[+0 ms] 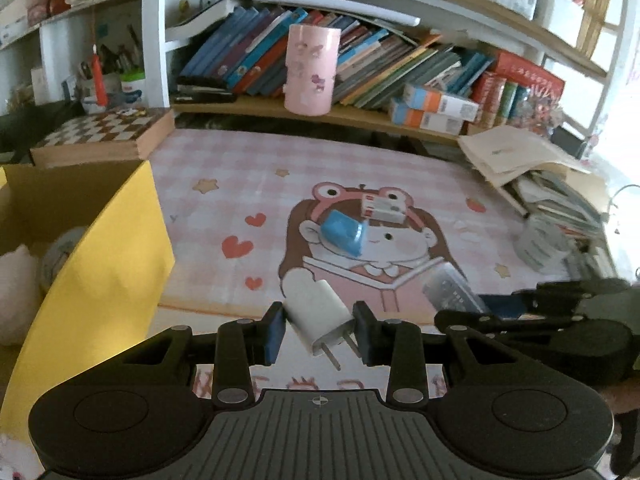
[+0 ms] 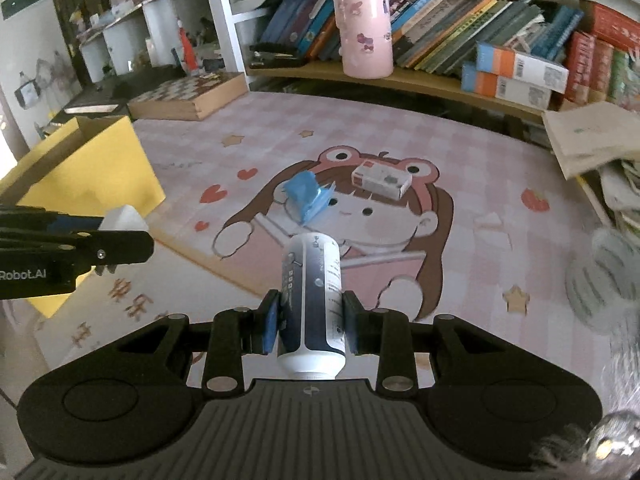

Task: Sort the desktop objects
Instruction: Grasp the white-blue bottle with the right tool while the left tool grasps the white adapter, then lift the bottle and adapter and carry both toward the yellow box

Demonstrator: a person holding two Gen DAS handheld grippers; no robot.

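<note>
While yellow box (image 1: 100,248) sits at table's left, holding white plush (image 1: 14,292) and tape roll (image 1: 60,256), left gripper (image 1: 320,326) fingers clamp white charger plug (image 1: 320,312); right gripper (image 2: 310,320) fingers clamp blue-white bottle (image 2: 314,300) above mat.

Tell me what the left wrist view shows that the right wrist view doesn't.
Only the left wrist view shows the charger's prongs, the inside of the yellow box with soft white things in it, and the left gripper shut on the charger. Only the right wrist view shows the whole bottle clamped in the right gripper. Both show the pink cup on the shelf, the blue packet, the small carton, the chessboard and the mat.
</note>
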